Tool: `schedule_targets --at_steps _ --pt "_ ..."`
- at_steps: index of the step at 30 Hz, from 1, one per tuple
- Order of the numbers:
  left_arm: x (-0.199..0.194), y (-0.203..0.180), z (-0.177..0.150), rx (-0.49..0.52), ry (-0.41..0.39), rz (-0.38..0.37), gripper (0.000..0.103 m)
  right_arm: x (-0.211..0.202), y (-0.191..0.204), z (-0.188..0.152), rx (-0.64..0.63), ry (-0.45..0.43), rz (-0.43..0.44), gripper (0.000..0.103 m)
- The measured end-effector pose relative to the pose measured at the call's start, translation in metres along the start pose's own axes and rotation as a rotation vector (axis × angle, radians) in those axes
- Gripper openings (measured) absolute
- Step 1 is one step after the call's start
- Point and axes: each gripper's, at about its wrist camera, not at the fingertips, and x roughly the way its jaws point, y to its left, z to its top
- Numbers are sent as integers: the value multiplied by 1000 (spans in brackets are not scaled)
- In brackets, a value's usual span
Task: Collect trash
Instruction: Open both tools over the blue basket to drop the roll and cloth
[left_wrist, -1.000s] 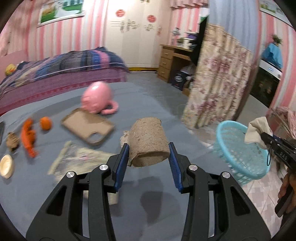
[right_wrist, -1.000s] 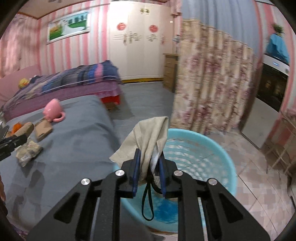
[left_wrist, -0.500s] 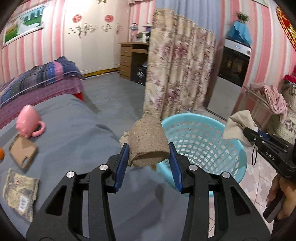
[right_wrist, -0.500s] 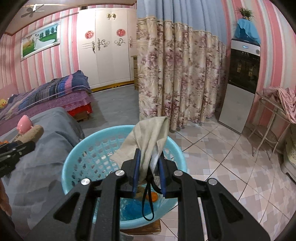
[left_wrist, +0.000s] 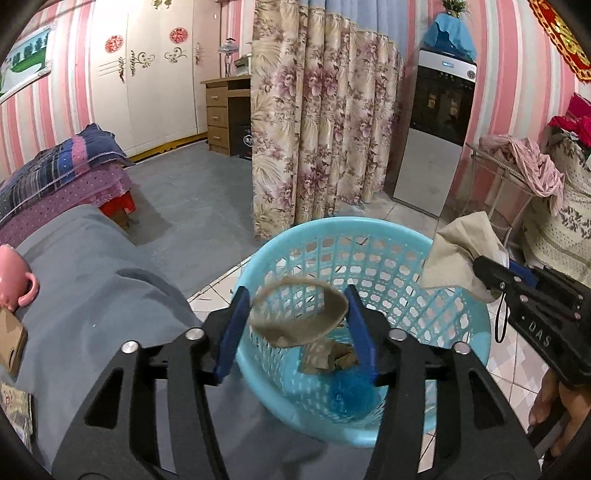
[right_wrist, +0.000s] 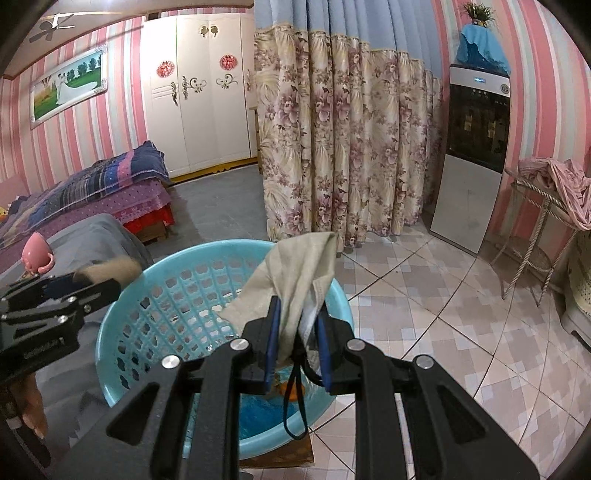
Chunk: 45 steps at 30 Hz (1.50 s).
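Hovering over the blue basket (left_wrist: 458, 325), my left gripper (left_wrist: 295, 325) has just been opening its fingers, and the brown cardboard roll (left_wrist: 299, 314) sits loose between them above the basket's mouth. My right gripper (right_wrist: 297, 341) pinches a beige cloth (right_wrist: 299, 273) tight over the basket's far rim; scraps lie in the basket's bottom

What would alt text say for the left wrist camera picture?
The left claw, jaws just opened, lets a brown cardboard tube drop over a light blue basket. At the right, the right claw holds a beige cloth.
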Motion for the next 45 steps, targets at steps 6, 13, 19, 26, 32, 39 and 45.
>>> schedule_targets --at_steps 6,13,19,26,32,39,45 --pt "-4 11 5 -9 -22 31 81 5 3 -1 -4 13 0 19" --pt "-15 33 -5 -30 -38 83 87 11 15 -4 -9 23 11 19" --pt "-22 46 -12 -34 -36 100 89 21 30 -4 -5 30 10 22" --pt "-39 63 -16 -52 -71 139 92 32 42 -2 -6 24 -15 72" --pt "-54 79 -22 -90 -91 152 93 27 42 -9 23 19 -32 95" --pt "-79 92 -36 -85 -117 216 97 16 53 -11 25 20 -47 98" --pt "-117 111 -53 -145 -173 228 97 4 75 -9 12 10 -23 98"
